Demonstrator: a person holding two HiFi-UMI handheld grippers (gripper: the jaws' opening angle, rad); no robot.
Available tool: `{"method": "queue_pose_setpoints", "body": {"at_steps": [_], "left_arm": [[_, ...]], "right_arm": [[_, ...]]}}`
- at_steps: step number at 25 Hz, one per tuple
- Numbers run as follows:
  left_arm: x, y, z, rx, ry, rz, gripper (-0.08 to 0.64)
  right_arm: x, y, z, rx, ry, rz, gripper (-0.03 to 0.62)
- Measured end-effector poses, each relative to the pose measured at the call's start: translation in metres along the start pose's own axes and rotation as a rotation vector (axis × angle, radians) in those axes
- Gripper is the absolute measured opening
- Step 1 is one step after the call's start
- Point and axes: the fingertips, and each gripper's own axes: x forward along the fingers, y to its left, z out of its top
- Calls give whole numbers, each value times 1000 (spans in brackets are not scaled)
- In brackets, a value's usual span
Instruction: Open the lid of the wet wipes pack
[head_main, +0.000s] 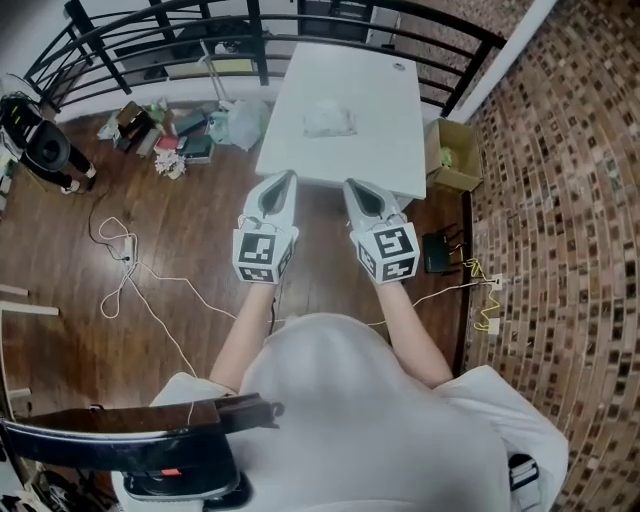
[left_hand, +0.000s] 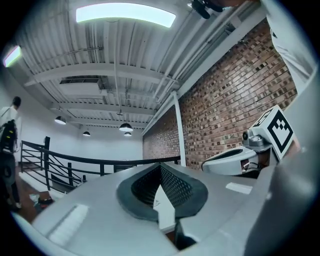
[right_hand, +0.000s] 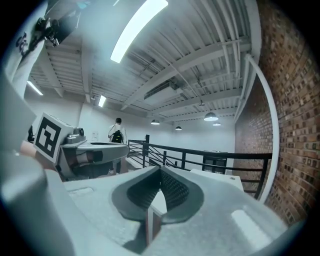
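Lying well beyond grippers (head_main: 289, 177) (head_main: 351, 185): wipes pack (head_main: 329, 121)

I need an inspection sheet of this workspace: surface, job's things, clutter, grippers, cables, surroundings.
Surface: white table.
Job's things: wet wipes pack lies on the table, untouched; lid too small to judge.
Clutter: bags and books on the floor left of the table; cardboard box at its right.
Grippers: left gripper and right gripper both shut, empty, short of the table.
Cables: white cables loose on the floor; yellow cable near the brick wall.
Surroundings: black railing behind the table.
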Motion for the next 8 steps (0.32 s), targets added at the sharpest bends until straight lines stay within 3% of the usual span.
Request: {"method": "queue_pose_setpoints", "body": {"at_steps": [8], "left_arm": [[-8, -11, -14, -10, 45, 7, 15]], "right_arm": [[-17, -7, -15, 22, 31, -15, -8]]}}
